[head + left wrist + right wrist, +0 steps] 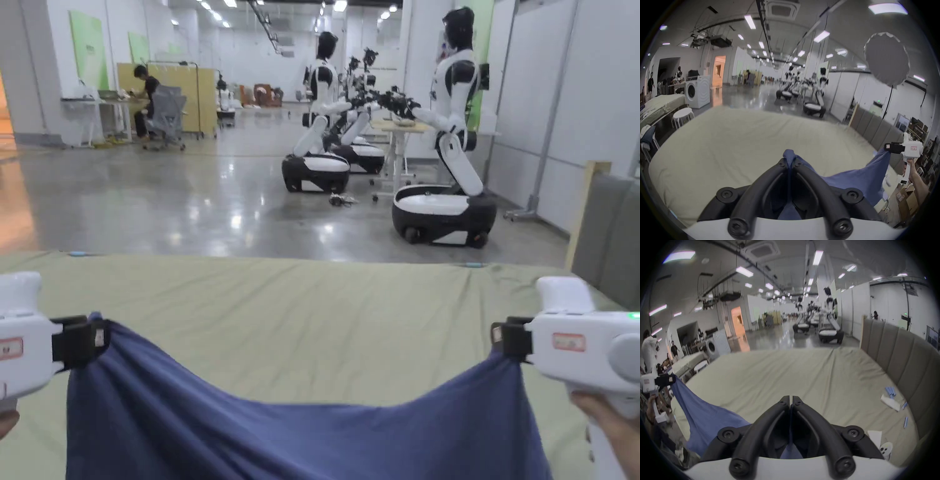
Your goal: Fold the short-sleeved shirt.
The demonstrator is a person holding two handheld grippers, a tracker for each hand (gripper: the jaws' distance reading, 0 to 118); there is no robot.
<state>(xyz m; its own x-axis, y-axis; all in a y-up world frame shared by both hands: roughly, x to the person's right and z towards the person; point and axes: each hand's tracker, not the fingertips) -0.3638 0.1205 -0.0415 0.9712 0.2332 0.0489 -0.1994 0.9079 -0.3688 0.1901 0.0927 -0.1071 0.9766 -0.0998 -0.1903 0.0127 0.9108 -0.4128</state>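
**Q:** Head view first: what is there?

**A:** Blue fabric, a soft short-sleeved shirt [300, 431], hangs across the lower half of the frame, raised above a wide bed covered in pale olive sheeting [300, 300]. At nine o'clock the white left gripper [94, 340] has its black jaws clamped on one top corner of the cloth. At three o'clock the white right gripper [500, 340] is clamped on the other corner. The top edge sags between them. Beyond the bed, at one o'clock, white and black humanoid robots [453, 137] stand on a glossy grey floor.

**Q:** And the left gripper view?

**A:** Its own two black jaws meet at the centre, pinching a bunched nub of the shirt that pokes out at twelve o'clock from the tips. The cloth trails off toward three o'clock, where the other gripper holds it. The bed spreads ahead, and a white washing machine [696, 92] sits at ten o'clock.

**Q:** The right gripper view?

**A:** Its jaws are pressed together with blue cloth showing between their bases at six o'clock. The shirt stretches to nine o'clock, up to the far gripper. Small blue and white papers [890, 398] lie on the sheet at three o'clock.

**Q:** How far along is the folding?

**A:** Early, I judge. The shirt is held up and spread, with no fold visible. Laying it flat and every fold seem still to come.
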